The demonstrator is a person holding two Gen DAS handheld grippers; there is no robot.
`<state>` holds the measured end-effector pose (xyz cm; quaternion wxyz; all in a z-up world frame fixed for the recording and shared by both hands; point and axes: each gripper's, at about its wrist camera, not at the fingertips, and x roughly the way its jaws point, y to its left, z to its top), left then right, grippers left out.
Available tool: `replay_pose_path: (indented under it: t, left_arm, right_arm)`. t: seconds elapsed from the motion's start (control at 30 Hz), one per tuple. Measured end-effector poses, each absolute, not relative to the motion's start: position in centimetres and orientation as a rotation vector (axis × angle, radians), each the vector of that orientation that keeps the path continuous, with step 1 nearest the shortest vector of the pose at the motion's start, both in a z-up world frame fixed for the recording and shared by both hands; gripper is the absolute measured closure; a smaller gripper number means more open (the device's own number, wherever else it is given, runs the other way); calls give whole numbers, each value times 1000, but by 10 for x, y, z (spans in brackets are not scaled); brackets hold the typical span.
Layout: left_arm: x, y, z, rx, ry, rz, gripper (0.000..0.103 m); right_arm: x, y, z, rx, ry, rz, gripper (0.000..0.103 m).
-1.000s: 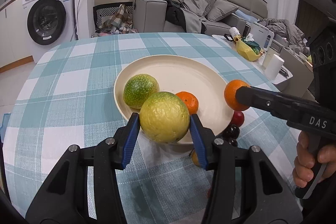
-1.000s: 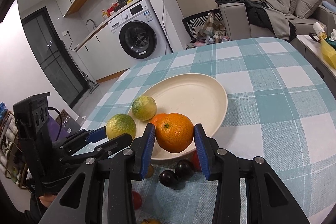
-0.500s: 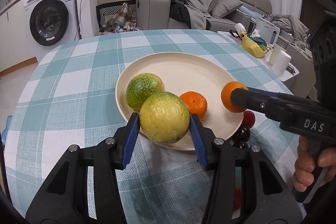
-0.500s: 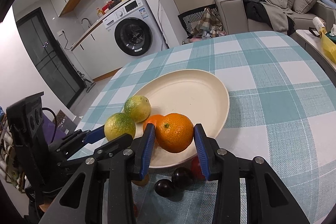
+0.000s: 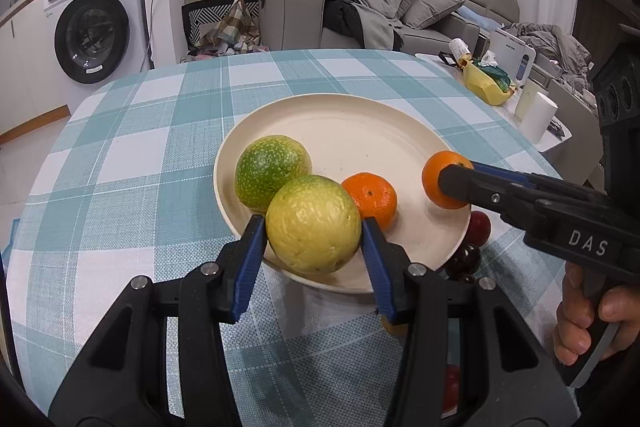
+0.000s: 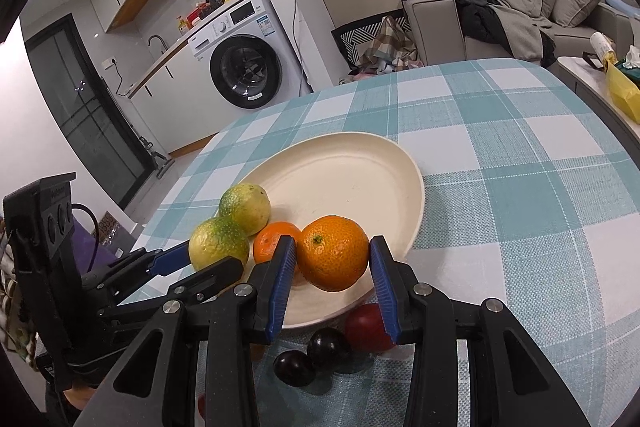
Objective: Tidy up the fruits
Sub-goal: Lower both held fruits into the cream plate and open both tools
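At centre frame in the left wrist view, the left gripper (image 5: 313,247) clamps a yellow-green citrus (image 5: 313,224) over the near rim of the cream plate (image 5: 340,131). On the plate lie a green citrus (image 5: 270,171) and a small tangerine (image 5: 370,199). The right gripper (image 6: 333,269) grips an orange (image 6: 333,252) above the plate's lower right edge. Dark plums (image 6: 312,353) and what may be a red plum (image 6: 366,327) sit on the checked tablecloth (image 6: 520,187) just below the plate.
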<state>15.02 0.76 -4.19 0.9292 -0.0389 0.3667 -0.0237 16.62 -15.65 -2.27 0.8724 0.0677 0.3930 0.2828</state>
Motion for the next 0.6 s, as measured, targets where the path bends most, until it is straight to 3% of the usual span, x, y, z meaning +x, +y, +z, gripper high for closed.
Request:
replay_pose_path:
  t: [0.6]
  left_arm:
    - [148, 4, -40, -65, 729, -48, 57]
  right_arm:
    - [165, -150, -28, 98, 828, 585, 64]
